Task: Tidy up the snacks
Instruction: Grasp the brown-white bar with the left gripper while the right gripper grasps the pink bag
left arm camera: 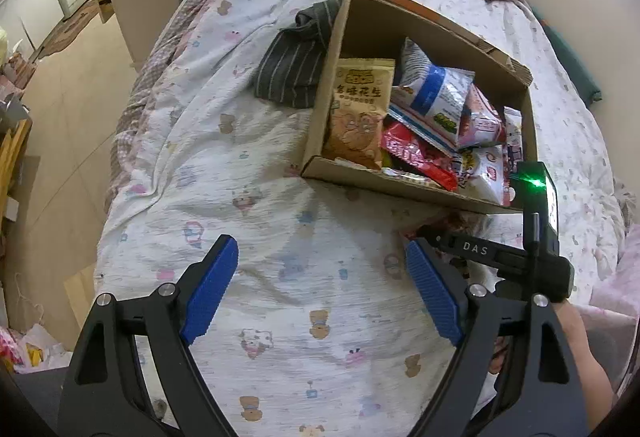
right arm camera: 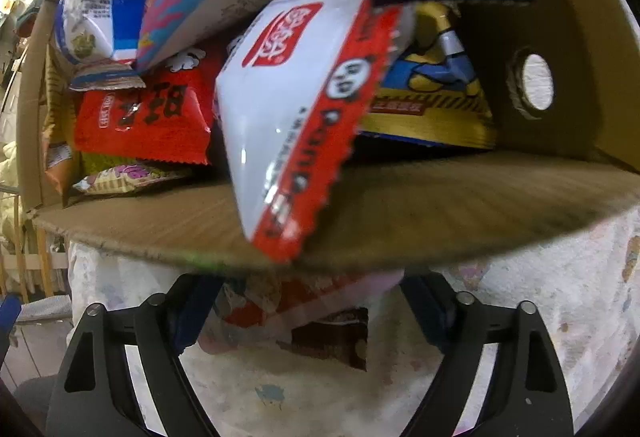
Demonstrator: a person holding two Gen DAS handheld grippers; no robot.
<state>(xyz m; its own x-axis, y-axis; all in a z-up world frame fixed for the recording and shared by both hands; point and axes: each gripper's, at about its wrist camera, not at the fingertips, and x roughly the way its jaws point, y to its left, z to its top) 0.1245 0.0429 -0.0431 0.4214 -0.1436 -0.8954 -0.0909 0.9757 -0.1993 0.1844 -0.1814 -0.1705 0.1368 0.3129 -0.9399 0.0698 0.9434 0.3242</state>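
A cardboard box sits on a bed with a cartoon-print sheet; it is full of snack bags; a tan peanut bag stands at its left side; a blue and white bag lies on top.

The left gripper hangs over the sheet with its blue pads wide apart and nothing between them.

The right gripper is low by the box's near wall; its fingers are apart around a red and pink snack packet on the sheet; I cannot tell if they touch it; a white and red bag hangs over the box edge just above.
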